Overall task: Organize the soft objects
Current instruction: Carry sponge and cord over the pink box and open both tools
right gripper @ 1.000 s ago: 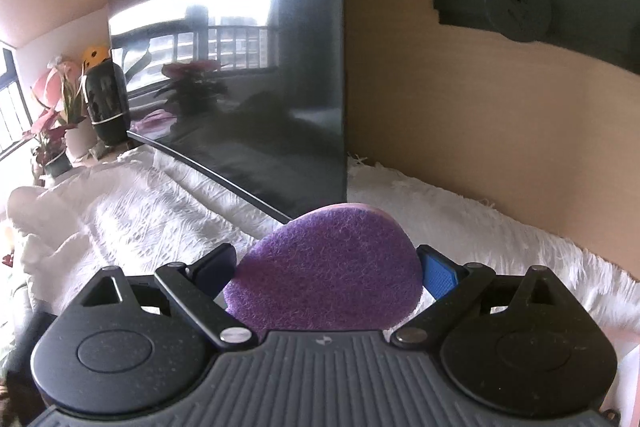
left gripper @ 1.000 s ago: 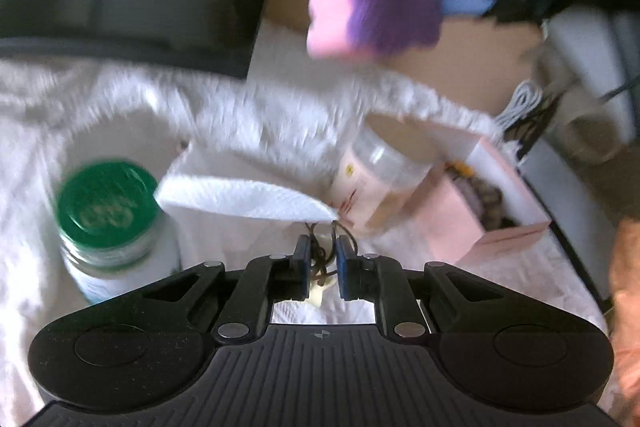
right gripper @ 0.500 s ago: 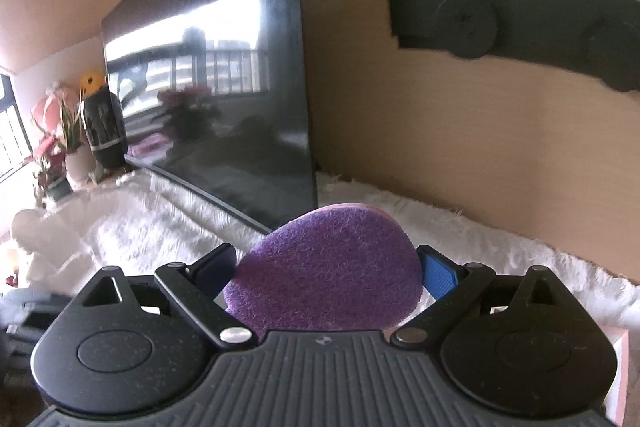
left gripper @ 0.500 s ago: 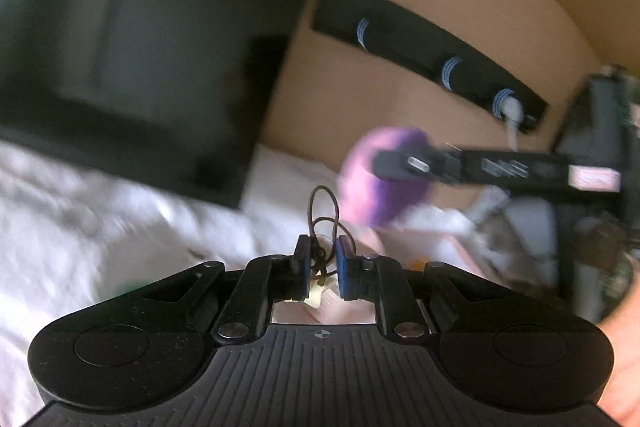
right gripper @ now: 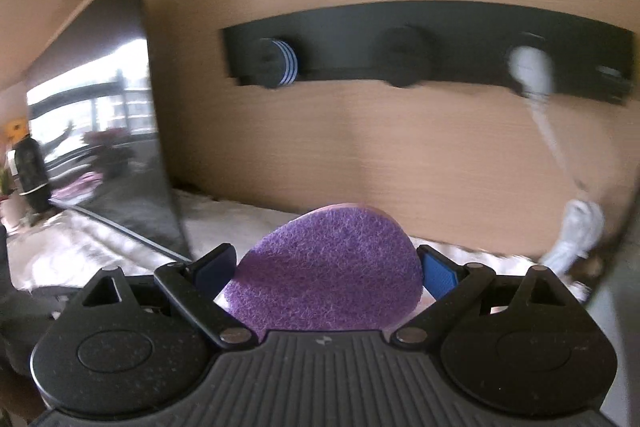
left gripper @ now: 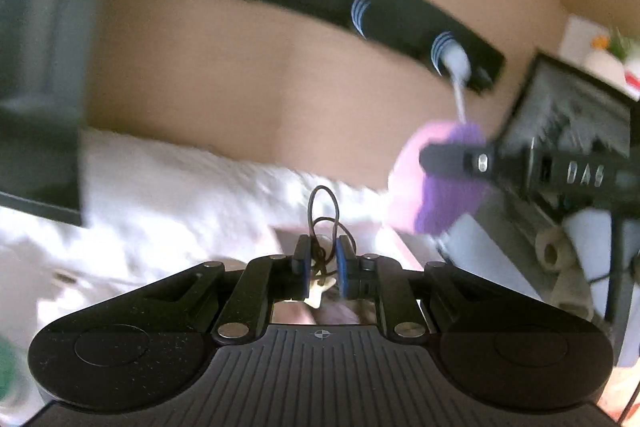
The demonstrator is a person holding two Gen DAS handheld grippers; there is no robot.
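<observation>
Left gripper (left gripper: 320, 263): jaws drawn close together, pinching a bundle of thin dark elastic hair ties (left gripper: 323, 211) whose loops stand up above the blue pads; a small pale tag (left gripper: 316, 293) hangs below them.

Right gripper (right gripper: 326, 267): jaws set wide and pinching a round purple scrub sponge (right gripper: 326, 275) by its 2 edges, the purple fibre face toward the camera and a pink layer showing along its top rim. In the left wrist view the same sponge (left gripper: 436, 183) appears to the right, purple and pink, clamped in the right gripper (left gripper: 452, 159).

Surroundings: a white fluffy cover (left gripper: 180, 187) spreads over the tabletop below both grippers. Behind it stands a tan wood wall panel (right gripper: 400, 147) bearing a long black socket strip (right gripper: 440, 27); a white plug (right gripper: 530, 69) with a white cable (right gripper: 556, 147) sits in it. A dark screen (right gripper: 100, 131) leans at the left. The left wrist view is motion-blurred, so finer detail cannot be told.
</observation>
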